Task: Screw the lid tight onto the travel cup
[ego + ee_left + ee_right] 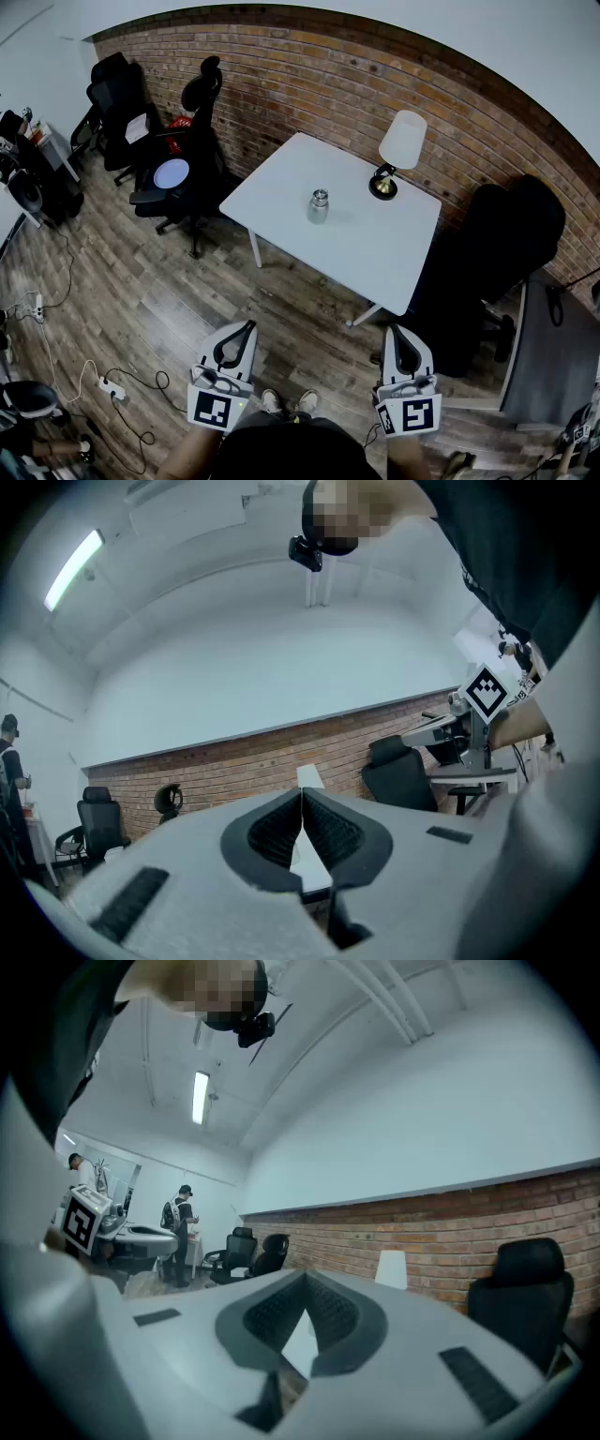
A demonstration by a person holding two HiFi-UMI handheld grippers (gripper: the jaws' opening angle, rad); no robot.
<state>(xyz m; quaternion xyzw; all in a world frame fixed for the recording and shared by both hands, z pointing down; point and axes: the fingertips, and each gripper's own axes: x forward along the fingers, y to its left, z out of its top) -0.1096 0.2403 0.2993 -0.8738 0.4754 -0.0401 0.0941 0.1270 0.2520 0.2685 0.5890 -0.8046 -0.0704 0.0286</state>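
Travel cup (319,206): small silver metal cylinder, upright near middle of white rectangular table (281,192), rounded lid (320,195) on top. I can't judge from here how tight lid sits. White-shaded lamp (398,155) stands well apart, toward brick wall. I hold both tongs low, well short of table. Left gripper (246,328) jaws pressed together, empty. Right gripper (398,330) likewise closed, nothing between.

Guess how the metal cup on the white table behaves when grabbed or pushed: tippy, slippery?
The travel cup stands upright and taller than wide on the table, so a push near the top would probably tip it. Its shiny metal wall looks rigid but smooth, so likely slippery. Round body: tipped over, it may roll.
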